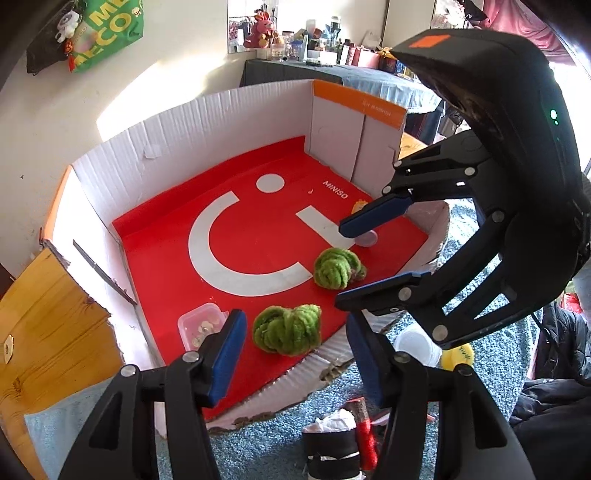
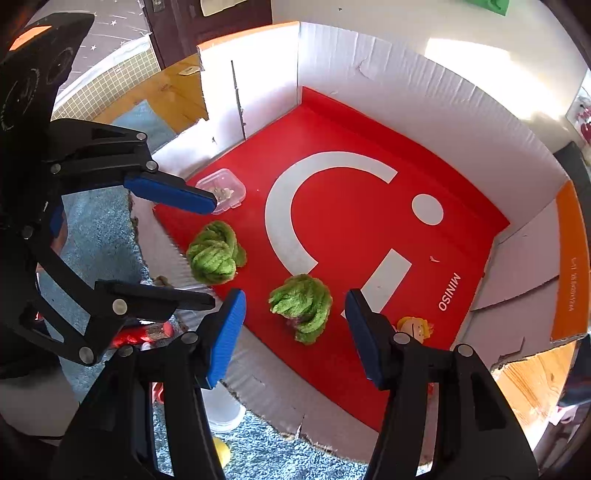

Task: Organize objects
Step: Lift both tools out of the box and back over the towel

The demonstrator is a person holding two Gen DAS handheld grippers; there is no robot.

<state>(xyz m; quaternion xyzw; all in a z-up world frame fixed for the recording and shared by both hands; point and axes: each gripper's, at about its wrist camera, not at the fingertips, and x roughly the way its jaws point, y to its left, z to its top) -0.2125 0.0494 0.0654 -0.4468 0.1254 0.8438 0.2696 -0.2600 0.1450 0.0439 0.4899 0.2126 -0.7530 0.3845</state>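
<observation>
Right wrist view: we are counting two green yarn bundles (image 2: pixel 216 253) (image 2: pixel 301 306), one clear lidded tub (image 2: pixel 225 188) and one small doll (image 2: pixel 415 328) lying in the cardboard tray (image 2: pixel 406 92); the jaws of both the left gripper (image 1: pixel 291 354) and the right gripper (image 2: pixel 295 336) are standing partly open, holding nothing.

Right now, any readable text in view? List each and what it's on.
"MINISO": white print on the red sheet lining the cardboard box.
Green bag on the wall: large yellow letters, cut off, unreadable.
Orange strip on the box flap: small print, too blurred.
</observation>
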